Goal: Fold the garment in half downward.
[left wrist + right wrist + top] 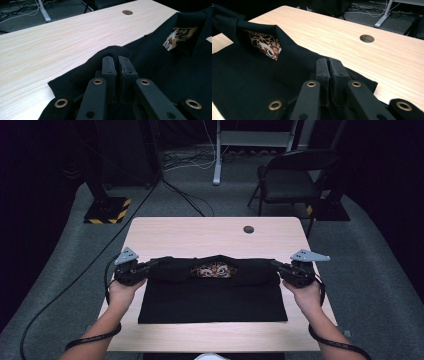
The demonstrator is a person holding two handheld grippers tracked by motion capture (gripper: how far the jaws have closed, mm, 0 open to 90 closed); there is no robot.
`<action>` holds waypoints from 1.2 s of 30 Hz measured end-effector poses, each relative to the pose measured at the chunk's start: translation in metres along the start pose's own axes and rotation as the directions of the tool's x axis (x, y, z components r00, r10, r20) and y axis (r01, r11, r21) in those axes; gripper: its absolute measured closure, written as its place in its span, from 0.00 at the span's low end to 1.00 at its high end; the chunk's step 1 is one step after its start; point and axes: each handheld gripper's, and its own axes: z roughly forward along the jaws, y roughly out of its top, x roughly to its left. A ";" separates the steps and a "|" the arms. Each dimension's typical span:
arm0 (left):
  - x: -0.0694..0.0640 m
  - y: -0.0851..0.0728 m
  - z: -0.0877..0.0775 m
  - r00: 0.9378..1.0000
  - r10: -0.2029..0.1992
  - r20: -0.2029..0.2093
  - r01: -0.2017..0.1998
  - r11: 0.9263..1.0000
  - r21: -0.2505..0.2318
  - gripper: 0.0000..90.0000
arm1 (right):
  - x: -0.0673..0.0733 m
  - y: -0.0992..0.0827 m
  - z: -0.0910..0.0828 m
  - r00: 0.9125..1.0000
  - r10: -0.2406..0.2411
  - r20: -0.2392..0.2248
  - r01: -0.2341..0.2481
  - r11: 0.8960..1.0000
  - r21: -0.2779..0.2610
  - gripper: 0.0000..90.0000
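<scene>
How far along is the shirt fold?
Done, by the look of it: the black shirt lies flat and squared on the table, sides apparently tucked in. In hand: the left gripper and right gripper are each shut on a far corner, with that edge lifted and curling toward the person, print showing. Left: probably laying that half down over the near half and letting go.

Dark room — grey carpet (380, 270), black chair (290, 177), floor cables (190, 160).
</scene>
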 end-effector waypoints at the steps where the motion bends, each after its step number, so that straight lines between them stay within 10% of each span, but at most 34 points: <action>1: -0.001 -0.001 0.000 1.000 0.000 0.002 0.000 1.000 0.003 0.94 | 0.000 -0.002 0.000 1.000 0.002 -0.001 -0.002 1.000 0.003 0.96; 36: -0.011 -0.041 0.001 0.999 -0.012 0.044 0.007 0.993 0.119 0.93 | 0.004 -0.048 -0.001 0.999 0.036 -0.027 -0.033 0.994 0.109 0.98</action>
